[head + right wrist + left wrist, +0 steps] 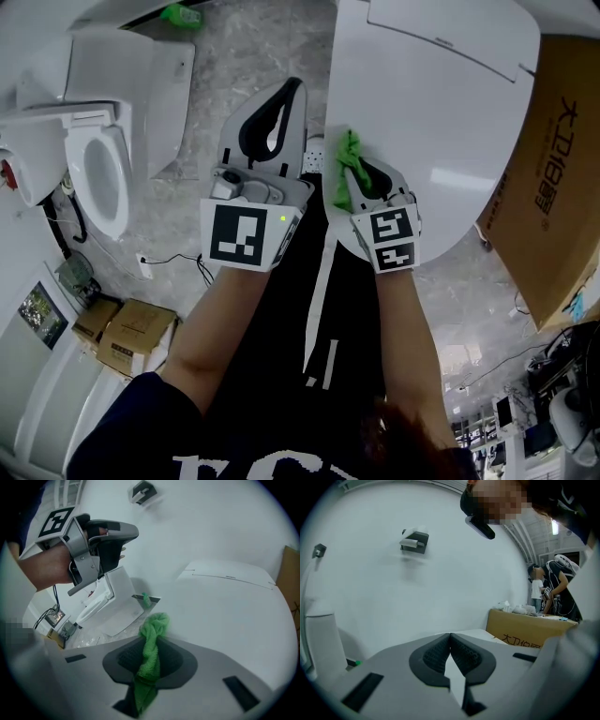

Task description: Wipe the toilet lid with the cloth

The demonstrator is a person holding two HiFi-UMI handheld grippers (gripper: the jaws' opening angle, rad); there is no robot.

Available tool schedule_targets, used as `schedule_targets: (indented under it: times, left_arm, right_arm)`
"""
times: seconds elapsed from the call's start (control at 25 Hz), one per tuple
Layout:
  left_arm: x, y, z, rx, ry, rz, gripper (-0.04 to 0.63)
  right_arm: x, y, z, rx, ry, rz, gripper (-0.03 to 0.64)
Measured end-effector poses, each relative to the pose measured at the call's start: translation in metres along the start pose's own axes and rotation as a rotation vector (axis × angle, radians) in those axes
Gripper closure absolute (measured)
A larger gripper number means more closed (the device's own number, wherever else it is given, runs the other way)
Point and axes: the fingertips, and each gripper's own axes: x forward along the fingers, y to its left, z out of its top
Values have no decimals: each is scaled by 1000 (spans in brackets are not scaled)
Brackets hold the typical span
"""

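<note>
Cloth (154,626) of nubby green knit bunches in right gripper (149,660) by glossy lid (225,606).

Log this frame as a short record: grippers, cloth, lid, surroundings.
left gripper: jaws together, empty, left of the toilet lid
right gripper: shut on the cloth
cloth: green, bunched, at the toilet lid's left edge; contact unclear
toilet lid: white, glossy
surroundings: second toilet at left, cardboard box at right
</note>
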Motion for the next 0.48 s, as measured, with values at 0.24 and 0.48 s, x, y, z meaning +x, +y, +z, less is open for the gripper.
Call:
schedule_targets:
  times: [0.24, 0.48]
  left_arm:
    - [2, -11, 3, 5, -2, -16, 577]
    - [4, -30, 1, 4, 0, -34, 575]
  right_arm:
    - [-30, -39, -21, 23, -23, -81, 534]
    - [-64, -81, -44, 32, -22, -156, 534]
